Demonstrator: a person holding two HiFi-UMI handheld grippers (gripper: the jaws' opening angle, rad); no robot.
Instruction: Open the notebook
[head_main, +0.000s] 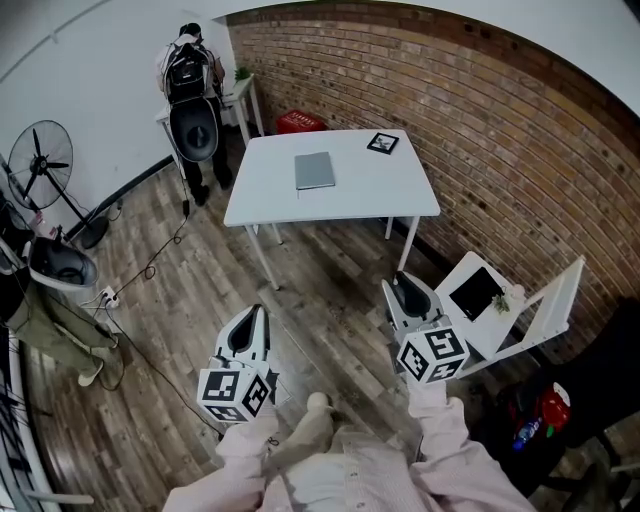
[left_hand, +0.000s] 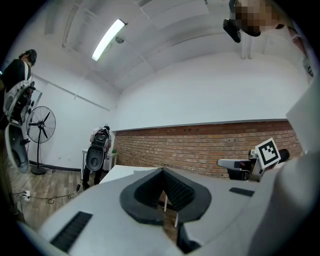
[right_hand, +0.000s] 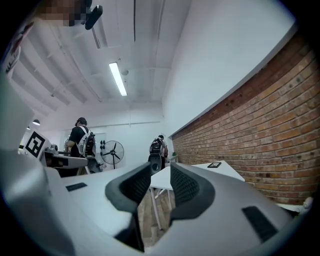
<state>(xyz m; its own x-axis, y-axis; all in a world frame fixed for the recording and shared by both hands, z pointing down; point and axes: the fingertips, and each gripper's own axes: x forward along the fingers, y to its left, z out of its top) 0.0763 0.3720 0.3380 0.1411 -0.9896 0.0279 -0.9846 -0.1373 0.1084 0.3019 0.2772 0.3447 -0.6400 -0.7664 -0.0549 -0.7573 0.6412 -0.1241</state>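
Note:
A closed grey notebook (head_main: 314, 170) lies flat near the middle of a white table (head_main: 270, 200) across the room. Both grippers are held level, well short of the table and touching nothing. In the head view my left gripper (head_main: 257, 315) is at the lower left. In the left gripper view its dark pads (left_hand: 175, 190) meet at the tip with nothing between them, so my left gripper (left_hand: 161, 172) is shut. My right gripper (head_main: 399, 280) is at the lower right. In the right gripper view my right gripper (right_hand: 160, 170) is open, with floor and a table leg showing through the gap.
A black-and-white marker card (head_main: 382, 143) lies at the table's far right corner. A brick wall (head_main: 500, 150) runs along the right. A white stand with a dark tablet (head_main: 476, 293) is by my right gripper. A person with a backpack (head_main: 190, 70), a fan (head_main: 40, 160) and floor cables (head_main: 150, 270) are to the left.

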